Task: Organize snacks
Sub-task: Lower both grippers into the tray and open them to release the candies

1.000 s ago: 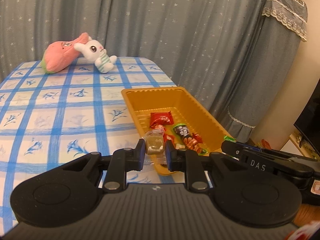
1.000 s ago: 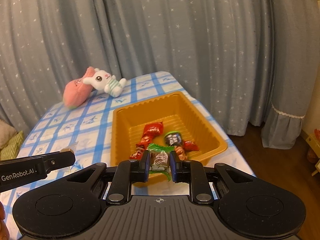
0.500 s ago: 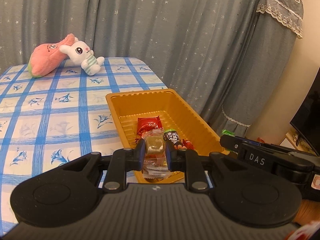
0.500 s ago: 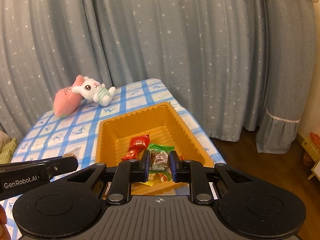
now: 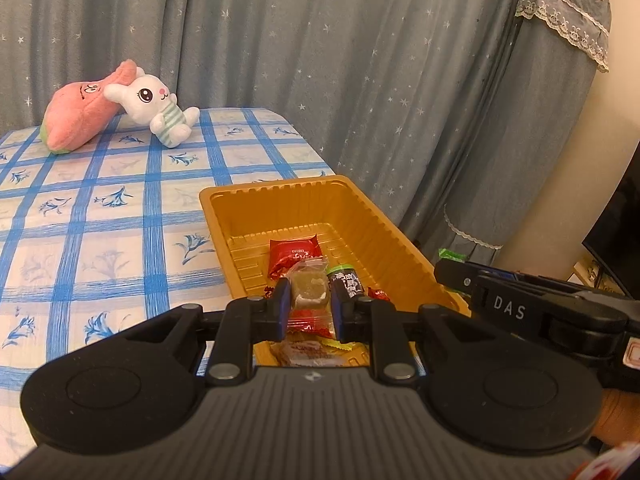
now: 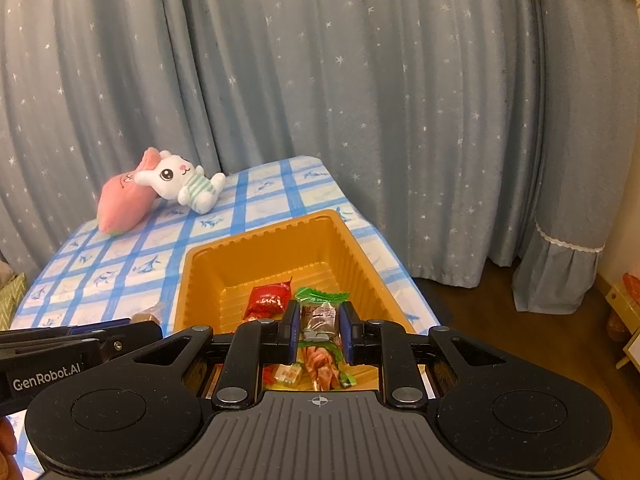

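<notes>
Since one second ago both grippers have advanced from the near rim of the orange tray (image 5: 404, 232) to a position over its near half, each carrying its snack along.

Left gripper (image 5: 308, 300): jaws closed on a clear-wrapped pale snack (image 5: 307, 289), held above the tray contents. Right gripper (image 6: 318, 330): jaws closed on a green-wrapped brown snack (image 6: 320, 312), likewise above the tray interior.

Beneath the grippers, the tray already contains several wrapped items: a red packet (image 5: 295, 255), a dark green-capped candy (image 5: 346, 282), and further red, yellow and brown wrappers at the near end, partly hidden by the gripper bodies. The far half of the tray is bare.

Task progress, as judged: several snacks are collected, two more are in position for release. No loose snacks are visible on the checked tablecloth (image 5: 100, 216), though the area nearest the operator is hidden.

At the far table edge lie a white rabbit plush (image 5: 158, 110) and a pink plush (image 5: 80, 114), touching, in front of the star-print curtain (image 5: 320, 60)
</notes>
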`<state>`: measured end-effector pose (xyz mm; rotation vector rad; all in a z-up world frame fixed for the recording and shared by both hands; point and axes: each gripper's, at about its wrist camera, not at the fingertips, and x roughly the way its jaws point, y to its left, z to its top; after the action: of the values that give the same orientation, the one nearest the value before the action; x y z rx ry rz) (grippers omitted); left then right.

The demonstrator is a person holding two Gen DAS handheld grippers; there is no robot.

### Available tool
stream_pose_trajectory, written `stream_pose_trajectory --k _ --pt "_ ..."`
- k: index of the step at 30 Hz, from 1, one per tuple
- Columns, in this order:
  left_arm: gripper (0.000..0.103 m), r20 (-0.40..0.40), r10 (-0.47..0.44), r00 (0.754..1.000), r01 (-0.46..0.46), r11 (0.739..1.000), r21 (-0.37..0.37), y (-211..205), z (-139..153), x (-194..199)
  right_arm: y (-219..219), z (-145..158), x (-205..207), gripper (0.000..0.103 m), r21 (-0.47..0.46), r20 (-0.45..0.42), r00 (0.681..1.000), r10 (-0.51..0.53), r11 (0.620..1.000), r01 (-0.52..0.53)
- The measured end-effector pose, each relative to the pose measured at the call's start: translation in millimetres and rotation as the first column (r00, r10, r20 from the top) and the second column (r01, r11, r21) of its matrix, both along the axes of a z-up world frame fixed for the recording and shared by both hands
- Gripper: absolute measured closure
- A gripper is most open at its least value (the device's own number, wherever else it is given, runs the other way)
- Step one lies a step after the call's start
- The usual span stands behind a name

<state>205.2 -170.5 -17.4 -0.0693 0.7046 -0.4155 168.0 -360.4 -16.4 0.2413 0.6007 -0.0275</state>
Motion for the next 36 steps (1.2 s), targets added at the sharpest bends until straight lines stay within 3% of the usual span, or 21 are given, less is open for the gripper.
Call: stream_pose_trajectory --k 20,29,31,33,36 --pt "0.084 -0.043 -0.029 0.999 0.03 0.999 0.023 -17 -22 38 -6 -9 30 0.082 0.008 -0.015 1.0 -0.003 1.0 0.003" --pt "0.084 -0.055 -0.053 0.997 0.051 0.998 -0.022 -18 -25 50 -7 -14 38 0.082 0.007 -0.022 1.0 -0.006 1.0 0.006" --pt "0.077 -0.064 -0.055 0.996 0.054 0.998 -0.027 -18 -26 53 -7 -14 38 0.082 0.007 -0.022 1.0 -0.007 1.0 0.007" --pt "0.06 -0.048 -0.048 0.998 0.047 0.999 -0.021 -15 -25 50 -8 -14 39 0.082 0.01 -0.021 1.0 -0.007 1.0 0.007" --pt "0.06 -0.036 -0.036 0.999 0.036 0.999 -0.007 -8 -23 45 -8 -14 39 0.082 0.01 -0.021 1.0 -0.009 1.0 0.009"
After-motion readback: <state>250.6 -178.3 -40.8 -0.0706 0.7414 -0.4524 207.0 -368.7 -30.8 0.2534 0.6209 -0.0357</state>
